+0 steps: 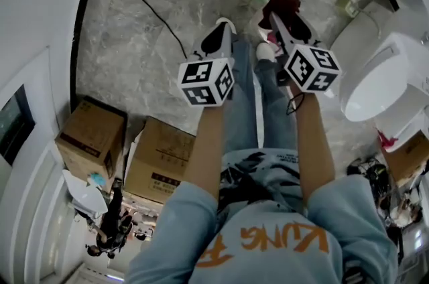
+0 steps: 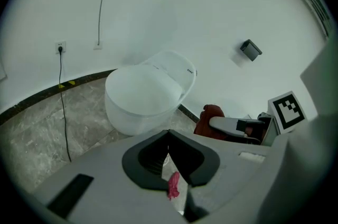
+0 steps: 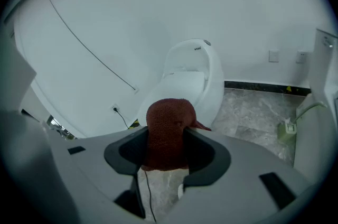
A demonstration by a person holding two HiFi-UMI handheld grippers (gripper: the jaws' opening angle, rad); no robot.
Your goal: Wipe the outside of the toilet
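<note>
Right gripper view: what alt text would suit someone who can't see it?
A dark red terry cloth is clamped in the tongs of the right gripper, at the picture's centre. Behind it stands a white ceramic toilet against a white wall, with grey marble floor to its right.

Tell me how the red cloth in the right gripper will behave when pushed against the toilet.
Likely floppy: the red cloth bulges and folds over where the right gripper pinches it. Its nubby terry surface should drag rather than slip on the glossy toilet. Probably light: one pinch holds it up.
</note>
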